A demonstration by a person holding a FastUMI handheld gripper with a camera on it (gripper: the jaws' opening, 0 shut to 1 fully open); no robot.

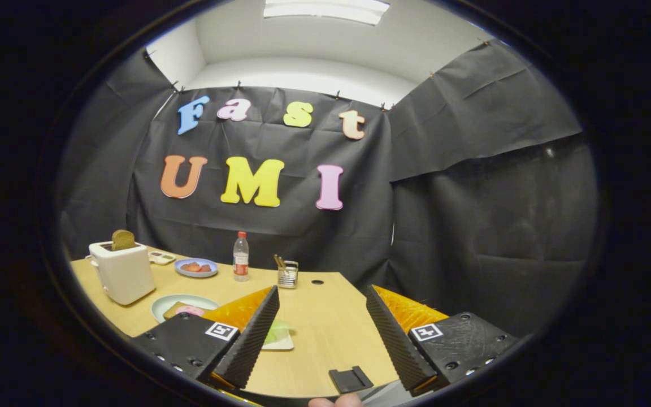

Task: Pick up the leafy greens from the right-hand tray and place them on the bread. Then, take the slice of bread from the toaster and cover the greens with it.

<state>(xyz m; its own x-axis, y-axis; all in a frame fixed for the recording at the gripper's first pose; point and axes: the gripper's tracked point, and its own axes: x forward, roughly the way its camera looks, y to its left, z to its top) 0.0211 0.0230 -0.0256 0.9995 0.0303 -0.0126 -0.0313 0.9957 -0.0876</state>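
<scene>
So the hand-held gripper (321, 333) hangs over the desk (314, 305) with its fingers spread wide, nothing between them; first job is the leafy greens (276, 333), which sit on a small tray (281, 342) just behind the left finger; I'd swing left and drop low, then pinch the leaf near its middle so it doesn't flop. The bread (177, 309) waits on the plate (163, 306) beyond, toaster (122, 272) with its slice (122, 239) further back; the greens are mostly hidden by that finger, so their shape is hard to judge.
</scene>
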